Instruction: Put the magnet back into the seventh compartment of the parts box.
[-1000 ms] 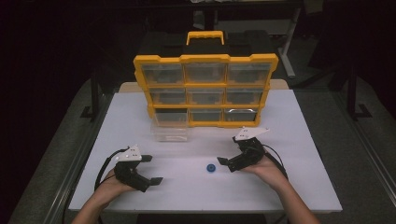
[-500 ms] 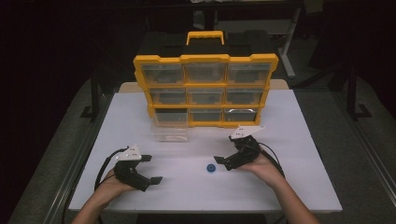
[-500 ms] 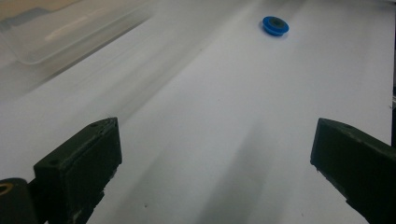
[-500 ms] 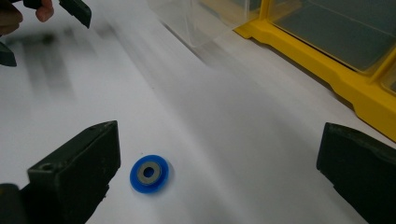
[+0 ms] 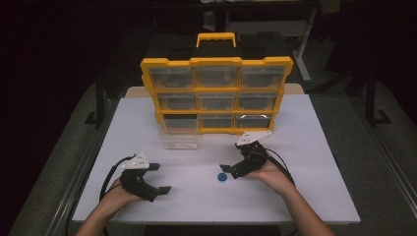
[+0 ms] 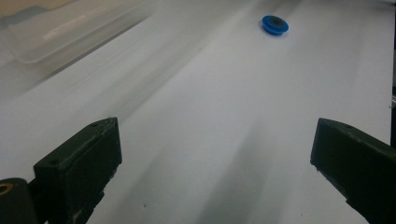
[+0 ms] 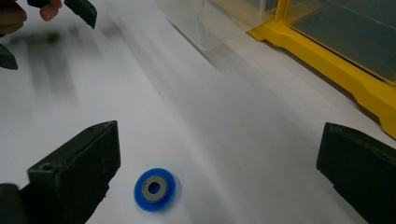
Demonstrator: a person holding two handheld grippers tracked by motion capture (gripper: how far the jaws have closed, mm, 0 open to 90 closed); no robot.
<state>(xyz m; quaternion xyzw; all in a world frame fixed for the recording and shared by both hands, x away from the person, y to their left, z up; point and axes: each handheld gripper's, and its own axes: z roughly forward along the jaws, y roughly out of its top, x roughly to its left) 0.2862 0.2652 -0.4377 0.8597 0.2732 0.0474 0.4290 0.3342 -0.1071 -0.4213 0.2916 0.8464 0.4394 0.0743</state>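
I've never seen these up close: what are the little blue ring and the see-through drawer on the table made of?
The blue ring looks like smooth blue plastic around a dull grey centre, possibly metal, with a hole. The drawer seems clear, slightly glossy plastic: the table shows through its walls.

No lettering, number, brand or sign can be read anywhere in these views — the yellow organizer [image 5: 216,93] shows plain frames and clear drawer fronts with no legible label, the blue disc [image 7: 154,189] in front of it has a bare grey centre, and the white surface [image 5: 305,187] under both carries no print — too little detail to tell finer marks.
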